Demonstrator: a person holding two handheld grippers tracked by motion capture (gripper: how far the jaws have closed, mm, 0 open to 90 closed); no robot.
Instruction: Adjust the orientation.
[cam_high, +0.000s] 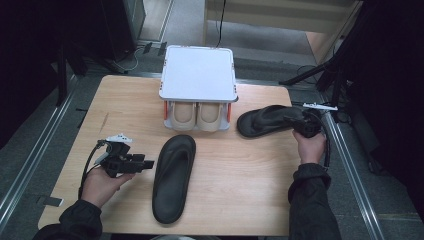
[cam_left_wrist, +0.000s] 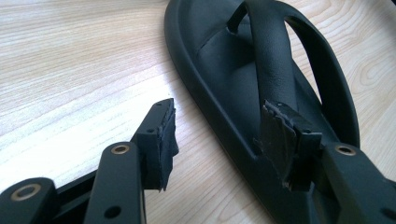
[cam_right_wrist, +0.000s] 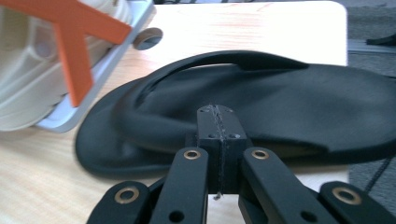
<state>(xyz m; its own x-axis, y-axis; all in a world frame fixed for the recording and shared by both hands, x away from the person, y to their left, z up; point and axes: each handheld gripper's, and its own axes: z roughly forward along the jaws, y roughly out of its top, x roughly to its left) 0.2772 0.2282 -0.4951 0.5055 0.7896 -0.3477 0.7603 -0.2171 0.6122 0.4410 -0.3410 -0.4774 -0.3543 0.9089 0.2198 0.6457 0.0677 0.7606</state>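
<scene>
Two black flip-flops lie on a wooden table. One flip-flop lies lengthwise at the centre, strap up. My left gripper is just to its left, jaws open, with one pad over the sole's rim and the other over bare wood; neither pad presses on it. The second flip-flop lies crosswise at the right, beside the rack. My right gripper is at its right-hand end, pads shut flat together with nothing showing between them, tips against the sole's edge.
A white-topped shoe rack with orange brackets stands at the table's back centre, a beige pair of shoes under its shelf. The right flip-flop's end is near the table's right edge. Dark stands and cables surround the table.
</scene>
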